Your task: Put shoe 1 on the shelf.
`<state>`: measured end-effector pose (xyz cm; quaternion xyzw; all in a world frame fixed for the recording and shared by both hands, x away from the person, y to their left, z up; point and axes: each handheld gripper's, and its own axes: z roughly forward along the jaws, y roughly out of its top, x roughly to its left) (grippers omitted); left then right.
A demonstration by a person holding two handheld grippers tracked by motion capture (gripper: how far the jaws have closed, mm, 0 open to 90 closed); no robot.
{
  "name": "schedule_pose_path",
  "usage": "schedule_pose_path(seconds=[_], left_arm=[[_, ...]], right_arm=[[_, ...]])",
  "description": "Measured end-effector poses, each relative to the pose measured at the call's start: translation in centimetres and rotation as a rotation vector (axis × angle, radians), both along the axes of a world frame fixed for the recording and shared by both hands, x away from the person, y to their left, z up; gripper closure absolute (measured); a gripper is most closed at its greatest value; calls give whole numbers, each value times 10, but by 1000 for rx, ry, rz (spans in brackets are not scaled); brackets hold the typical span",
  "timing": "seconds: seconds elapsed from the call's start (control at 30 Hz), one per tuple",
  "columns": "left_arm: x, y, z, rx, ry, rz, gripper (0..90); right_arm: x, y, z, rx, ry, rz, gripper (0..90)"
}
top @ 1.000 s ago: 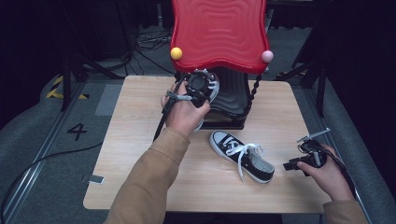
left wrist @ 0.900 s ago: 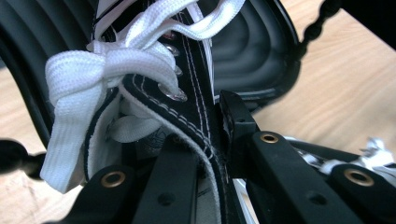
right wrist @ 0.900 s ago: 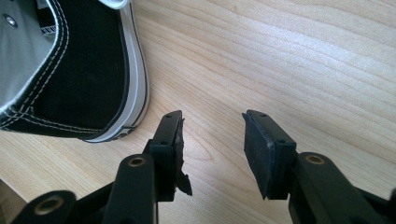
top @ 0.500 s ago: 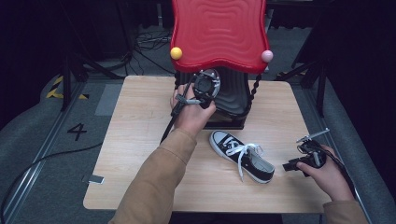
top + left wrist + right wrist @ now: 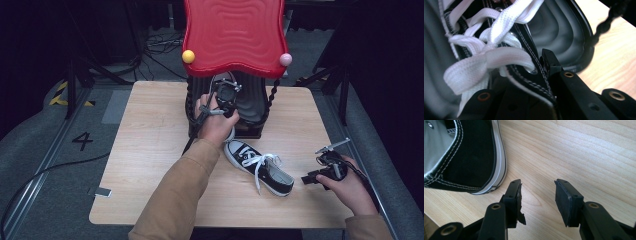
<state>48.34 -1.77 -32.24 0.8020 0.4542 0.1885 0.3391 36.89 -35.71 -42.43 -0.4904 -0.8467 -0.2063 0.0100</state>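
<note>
Dark studio surroundings, cables on the floor; a pale wooden desk [image 5: 150, 150] carries a black two-tier shoe rack [image 5: 250, 107] with a red wavy top [image 5: 235, 35]. Left hand-held gripper [image 5: 225, 97] is at the rack's lower tier, clenched on the side wall of a black sneaker [image 5: 524, 82] beside its white laces [image 5: 486, 60]; the sneaker sits on or just over the ribbed black shelf, contact not determinable. Second sneaker [image 5: 257, 167] lies on the desk in front of the rack, laces loose, untouched. Right hand-held gripper [image 5: 537, 192] rests low by that sneaker's heel, jaws apart, grasping nothing. Assessment: about half complete. First sneaker is being seated on the rack and awaits release; second sneaker remains to be picked up and shelved.
</note>
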Motion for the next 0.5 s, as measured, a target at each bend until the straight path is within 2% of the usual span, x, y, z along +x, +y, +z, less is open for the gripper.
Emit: schedule_pose_path(seconds=[0.03,0.07,0.13,0.17,0.23,0.37,0.5], left_arm=[[2,-3,1,11,-4,11,834],[5,-5,2,27,-26,18,833],[12,-4,1,78,-56,39,832],[17,-1,-1,79,-57,49,833],[22,3,0,32,-27,46,832],[22,0,1,43,-9,59,827],[22,3,1,23,13,43,800]], right_arm=[[0,0,0,2,-2,-3,573],[0,-1,0,4,-3,-2,573],[-1,-5,-1,8,-2,-7,572],[-1,-6,-1,11,1,-12,572],[-1,-8,-3,5,2,-12,571],[-1,-9,-4,5,9,-19,571],[-1,-7,-4,2,7,-11,569]])
